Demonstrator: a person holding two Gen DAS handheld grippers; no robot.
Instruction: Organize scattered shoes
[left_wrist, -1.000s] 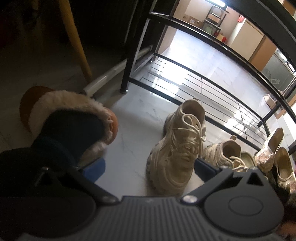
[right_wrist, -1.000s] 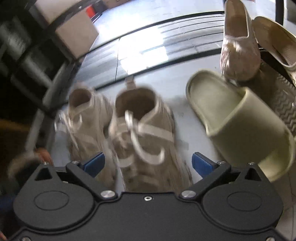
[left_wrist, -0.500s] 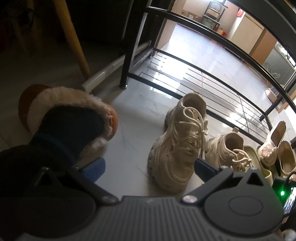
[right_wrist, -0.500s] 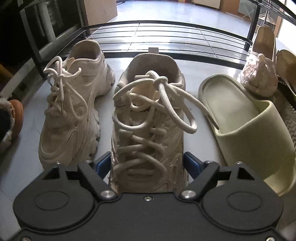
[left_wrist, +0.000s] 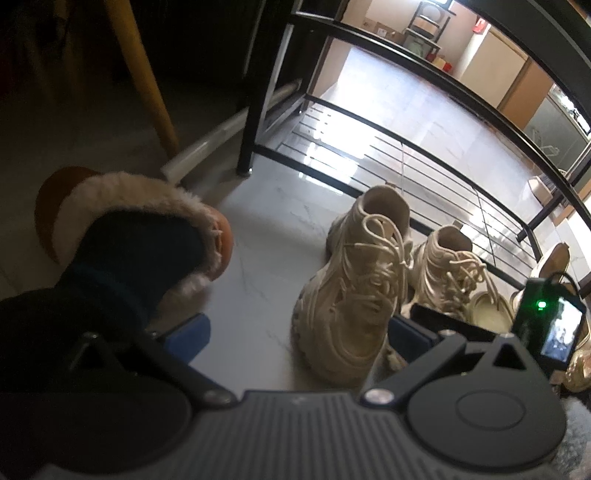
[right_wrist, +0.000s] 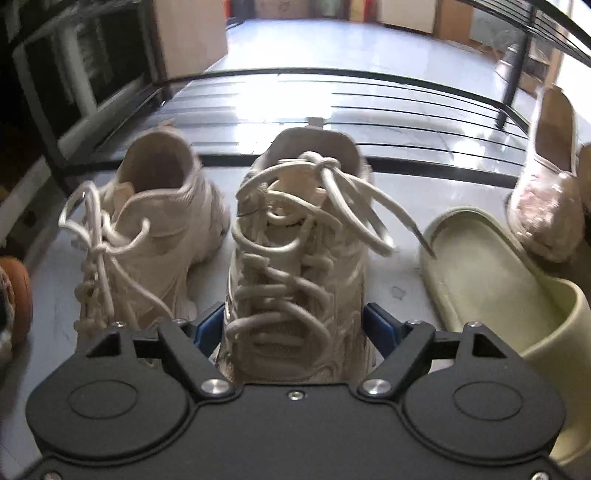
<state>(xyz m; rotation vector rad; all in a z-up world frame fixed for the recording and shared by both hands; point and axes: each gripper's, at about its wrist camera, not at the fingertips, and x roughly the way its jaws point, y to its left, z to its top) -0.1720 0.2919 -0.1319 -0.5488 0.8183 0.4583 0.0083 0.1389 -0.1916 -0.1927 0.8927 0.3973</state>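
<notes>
My left gripper (left_wrist: 295, 332) hangs over the pale floor (left_wrist: 258, 295), jaws wide apart and holding nothing. A cream sneaker (left_wrist: 354, 291) stands just inside the right finger. Its mate (left_wrist: 448, 269) sits beside it, the right gripper (left_wrist: 439, 325) at its toe. A fur-lined slipper (left_wrist: 147, 229) lies left; the black rack (left_wrist: 388, 162) stands beyond.

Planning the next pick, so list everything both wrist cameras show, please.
gripped sneaker: 1, cream, centre floor
free sneaker: 1, cream, just left of it
slide: 1, olive, right of sneakers
slip-ons: 2, pinkish, far right by rack
fur-lined slipper: 1, brown, far left, seemingly worn
shoe rack: 1, black metal, behind shoes
wooden leg: 1, yellow, left of rack
left gripper: 1, blue pads, open
right gripper: 1, blue pads, shut on gripped sneaker
</notes>
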